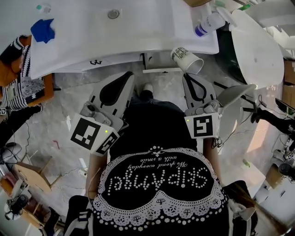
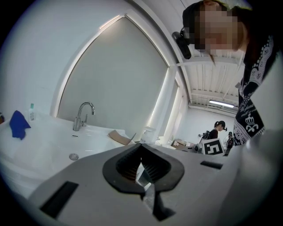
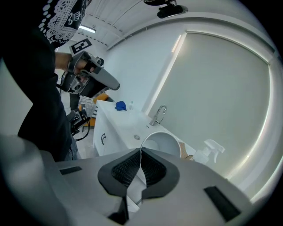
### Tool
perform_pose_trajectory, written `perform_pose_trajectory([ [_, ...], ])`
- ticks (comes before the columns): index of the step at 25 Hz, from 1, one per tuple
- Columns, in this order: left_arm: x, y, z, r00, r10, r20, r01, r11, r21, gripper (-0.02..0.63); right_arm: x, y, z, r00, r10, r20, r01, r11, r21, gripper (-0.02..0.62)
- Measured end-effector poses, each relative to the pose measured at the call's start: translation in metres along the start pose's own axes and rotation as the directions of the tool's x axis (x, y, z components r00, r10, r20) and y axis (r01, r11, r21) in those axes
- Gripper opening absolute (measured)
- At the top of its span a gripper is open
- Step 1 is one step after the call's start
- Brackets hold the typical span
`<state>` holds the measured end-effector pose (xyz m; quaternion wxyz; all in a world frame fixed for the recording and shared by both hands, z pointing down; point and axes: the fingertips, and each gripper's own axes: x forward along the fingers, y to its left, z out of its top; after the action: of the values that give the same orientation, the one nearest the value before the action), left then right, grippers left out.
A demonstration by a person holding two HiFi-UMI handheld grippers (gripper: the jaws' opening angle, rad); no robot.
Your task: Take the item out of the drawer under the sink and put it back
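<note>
Right gripper (image 3: 141, 152): jaws closed down on the thin wall of the cup (image 3: 162, 145), pinching one side of the rim. The cup is tilted, with its mouth facing back toward the gripper. A rim pinch suits so light a thing and leaves the body free, though the paper would likely dent under a harder squeeze. The cup hangs in the air just by the right front corner of the counter (image 1: 152, 37), in front of the cabinet (image 1: 115, 62) and not in any drawer. Judged: item is out, return leg not yet done. Left gripper (image 1: 130, 75): jaws together at the tips, nothing between them. It is held before the cabinet, well left of the cup and right of a handle (image 1: 95, 61), presumably kept free to work the drawer. A white ledge (image 1: 161, 70) juts out below the counter edge, just left of the cup; cannot tell whether it is the drawer ajar. Room: open floor (image 1: 69, 92) between the person and the cabinet gives both arms fair clearance. The tight side is the right, with the counter corner beside the cup, a spray bottle (image 1: 207, 24) near that edge and a white rounded fixture (image 1: 258, 55) close by. The blue cloth (image 1: 43, 30) and drain (image 1: 113, 14) lie well apart from the work. Bringing the cup down toward the drawer means passing the counter lip first.
</note>
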<state>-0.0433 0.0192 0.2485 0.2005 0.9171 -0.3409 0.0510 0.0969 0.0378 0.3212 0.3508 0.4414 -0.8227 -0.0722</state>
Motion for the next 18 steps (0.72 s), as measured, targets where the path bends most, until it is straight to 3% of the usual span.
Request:
perform_pose_trajectory([
  [18, 0.007, -0.002, 0.002, 1.000, 0.014, 0.020, -0.014, 0.999, -0.031, 0.005, 0.037, 0.038, -0.067, 0.984, 0.123, -0.127, -0.126, 0.992, -0.016, 0.021],
])
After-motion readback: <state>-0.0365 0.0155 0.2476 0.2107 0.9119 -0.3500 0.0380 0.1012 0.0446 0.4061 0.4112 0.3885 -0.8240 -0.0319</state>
